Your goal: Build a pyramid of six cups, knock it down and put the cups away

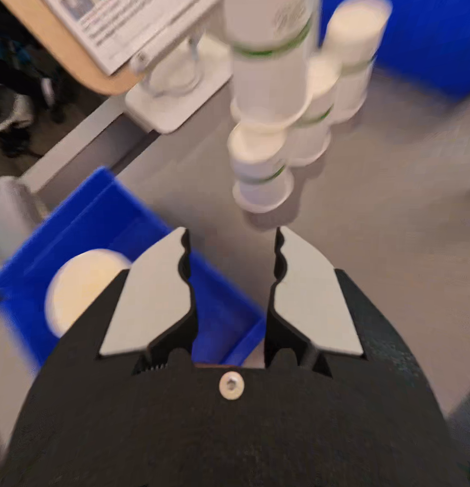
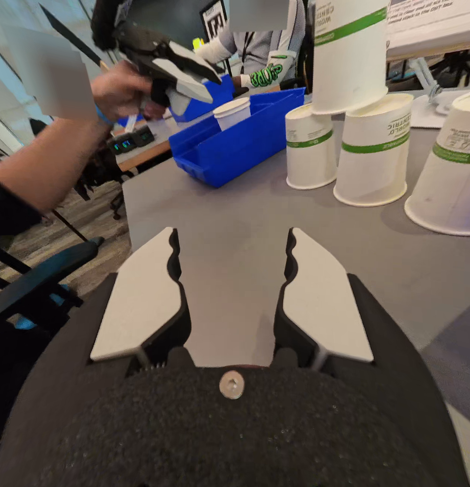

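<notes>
Three white paper cups with green bands stand upside down in a row on the grey table (image 2: pixel 228 210): left (image 2: pixel 310 150), middle (image 2: pixel 373 152) and right (image 2: pixel 450 168). A fourth cup (image 2: pixel 349 58) rests upside down on the left and middle ones. A further cup (image 2: pixel 232 113) sits in the blue bin (image 2: pixel 236 150). My right gripper (image 2: pixel 232 232) is open and empty, low over the table in front of the cups. My left gripper (image 2: pixel 214 89) is open and empty in the air above the bin. The blurred left wrist view shows the left gripper (image 1: pixel 232 232), the stack (image 1: pixel 263 179), the bin (image 1: pixel 97 224) and its cup (image 1: pixel 81 290).
A second blue bin (image 1: pixel 426 44) lies behind the cups. A white monitor-stand base (image 1: pixel 176 100) and a printed sheet (image 1: pixel 128 26) sit at the back. The table's left edge drops to the floor by a dark chair (image 2: pixel 44 276). A person (image 2: pixel 260 52) sits across the table.
</notes>
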Demonstrator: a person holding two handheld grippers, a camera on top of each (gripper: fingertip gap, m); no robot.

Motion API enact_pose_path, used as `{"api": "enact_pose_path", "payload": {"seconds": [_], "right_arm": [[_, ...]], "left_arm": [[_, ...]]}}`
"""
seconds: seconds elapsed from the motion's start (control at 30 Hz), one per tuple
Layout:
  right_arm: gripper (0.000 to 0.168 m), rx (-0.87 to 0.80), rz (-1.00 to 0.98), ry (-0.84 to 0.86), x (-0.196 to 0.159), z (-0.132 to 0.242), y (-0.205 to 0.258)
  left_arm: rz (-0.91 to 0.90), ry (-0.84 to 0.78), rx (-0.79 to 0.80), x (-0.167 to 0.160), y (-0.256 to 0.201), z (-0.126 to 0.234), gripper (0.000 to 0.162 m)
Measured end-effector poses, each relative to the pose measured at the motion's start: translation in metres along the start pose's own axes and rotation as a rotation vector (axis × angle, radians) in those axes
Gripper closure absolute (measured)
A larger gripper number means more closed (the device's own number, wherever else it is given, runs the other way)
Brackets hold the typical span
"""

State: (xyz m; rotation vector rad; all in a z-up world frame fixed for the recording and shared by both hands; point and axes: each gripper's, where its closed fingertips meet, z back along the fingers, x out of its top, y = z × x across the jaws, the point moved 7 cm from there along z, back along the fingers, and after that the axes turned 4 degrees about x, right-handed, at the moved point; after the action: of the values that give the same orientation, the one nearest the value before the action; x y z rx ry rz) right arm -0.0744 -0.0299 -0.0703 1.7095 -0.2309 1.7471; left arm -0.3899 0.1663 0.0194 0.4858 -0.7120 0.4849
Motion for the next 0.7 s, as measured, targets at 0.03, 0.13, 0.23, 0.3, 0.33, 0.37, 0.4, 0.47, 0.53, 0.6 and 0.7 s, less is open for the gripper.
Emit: {"api": "enact_pose_path", "payload": {"seconds": [0.03,0.13,0.23,0.3,0.33,0.37,0.4,0.47,0.53,0.6,0.7], "right_arm": [[0.090,-0.012,0.018,0.016,-0.001,0.001,0.003],[0.091,-0.030,0.091,0.032,0.002,-0.001,0.008],[0.092,-0.025,0.107,0.058,-0.001,-0.006,0.010],[0.093,-0.013,0.096,0.066,-0.004,-0.007,0.011],[0.093,-0.009,0.093,0.070,-0.005,-0.008,0.011],[0.094,-0.007,0.092,0.074,-0.006,-0.008,0.011],[0.094,-0.006,0.092,0.077,-0.007,-0.008,0.011],[0.095,-0.002,0.086,0.075,-0.007,-0.009,0.011],[0.095,0.009,0.074,0.078,-0.009,-0.010,0.011],[0.095,0.018,0.072,0.082,-0.009,-0.011,0.012],[0.096,0.020,0.083,0.089,-0.009,-0.012,0.013]], "left_arm": [[-0.096,0.078,0.034,-0.012,0.017,0.003,0.105],[-0.260,0.319,0.146,-0.038,0.070,-0.002,0.108],[-0.232,0.393,0.072,-0.045,0.093,-0.016,0.119],[-0.200,0.431,-0.015,-0.047,0.095,-0.022,0.138],[-0.200,0.447,-0.026,-0.049,0.097,-0.025,0.138],[-0.208,0.453,-0.012,-0.049,0.100,-0.027,0.137],[-0.211,0.453,0.014,-0.049,0.104,-0.029,0.137],[-0.197,0.463,-0.001,-0.051,0.105,-0.030,0.139],[-0.188,0.467,-0.018,-0.054,0.105,-0.031,0.143],[-0.182,0.482,-0.031,-0.058,0.105,-0.032,0.143],[-0.175,0.484,-0.044,-0.061,0.107,-0.032,0.156]]}}
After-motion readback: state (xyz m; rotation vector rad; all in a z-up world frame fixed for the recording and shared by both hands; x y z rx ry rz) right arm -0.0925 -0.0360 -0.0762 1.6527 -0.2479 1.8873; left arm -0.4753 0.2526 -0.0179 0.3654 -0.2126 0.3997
